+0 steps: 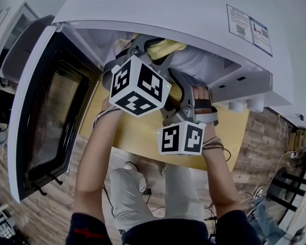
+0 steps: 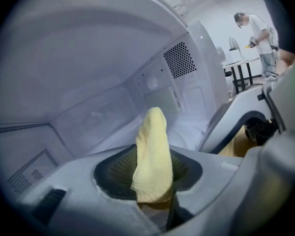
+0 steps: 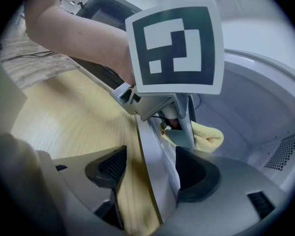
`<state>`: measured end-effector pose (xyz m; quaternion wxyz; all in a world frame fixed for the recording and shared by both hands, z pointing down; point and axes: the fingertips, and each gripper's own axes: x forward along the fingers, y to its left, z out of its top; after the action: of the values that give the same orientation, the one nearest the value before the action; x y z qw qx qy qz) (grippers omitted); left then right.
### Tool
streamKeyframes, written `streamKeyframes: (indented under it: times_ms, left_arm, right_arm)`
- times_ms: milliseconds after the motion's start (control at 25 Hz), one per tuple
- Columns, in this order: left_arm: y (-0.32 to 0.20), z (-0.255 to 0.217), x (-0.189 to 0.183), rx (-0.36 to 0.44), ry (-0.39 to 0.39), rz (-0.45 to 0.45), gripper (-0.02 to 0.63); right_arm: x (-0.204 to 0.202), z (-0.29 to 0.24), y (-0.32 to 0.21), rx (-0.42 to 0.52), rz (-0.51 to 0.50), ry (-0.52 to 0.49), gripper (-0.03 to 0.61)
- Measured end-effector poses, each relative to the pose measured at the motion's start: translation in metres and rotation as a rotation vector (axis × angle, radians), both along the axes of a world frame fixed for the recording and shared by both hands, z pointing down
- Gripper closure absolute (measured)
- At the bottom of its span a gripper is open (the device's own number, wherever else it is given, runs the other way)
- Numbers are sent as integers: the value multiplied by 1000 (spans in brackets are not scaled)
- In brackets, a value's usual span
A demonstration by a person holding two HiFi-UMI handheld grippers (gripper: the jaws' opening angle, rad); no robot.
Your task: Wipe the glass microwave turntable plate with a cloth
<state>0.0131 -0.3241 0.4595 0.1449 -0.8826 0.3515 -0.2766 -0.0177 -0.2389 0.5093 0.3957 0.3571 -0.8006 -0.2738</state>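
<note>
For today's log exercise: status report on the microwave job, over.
Left hand-held gripper shut on yellow cloth, inside microwave. Right hand-held gripper open astride a grey edge. Glass plate not clearly seen.

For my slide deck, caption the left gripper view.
Left gripper, jaws shut on a yellow cloth, inside the white microwave.
</note>
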Motion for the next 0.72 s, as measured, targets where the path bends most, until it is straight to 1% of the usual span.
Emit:
streamKeyframes:
  times_ms: [80, 160, 320, 480, 600, 720]
  left_arm:
    - [4, 0, 8, 13, -11, 41, 476]
    - [6, 0, 13, 17, -15, 57, 476]
    - [6, -1, 14, 11, -4, 56, 476]
    - [7, -5, 9, 30, 16, 47, 476]
    - [9, -11, 3, 37, 20, 35, 476]
    - [15, -14, -4, 29, 61, 30, 476]
  right_arm:
    - [0, 0, 0, -3, -2, -3, 301]
    - [0, 0, 0, -4, -3, -5, 301]
    - [0, 0, 0, -3, -5, -5, 301]
    - [-1, 1, 1, -10, -11, -4, 300]
    - [-1, -1, 1, -26, -12, -24, 301]
    - [0, -4, -1, -34, 2, -46, 301]
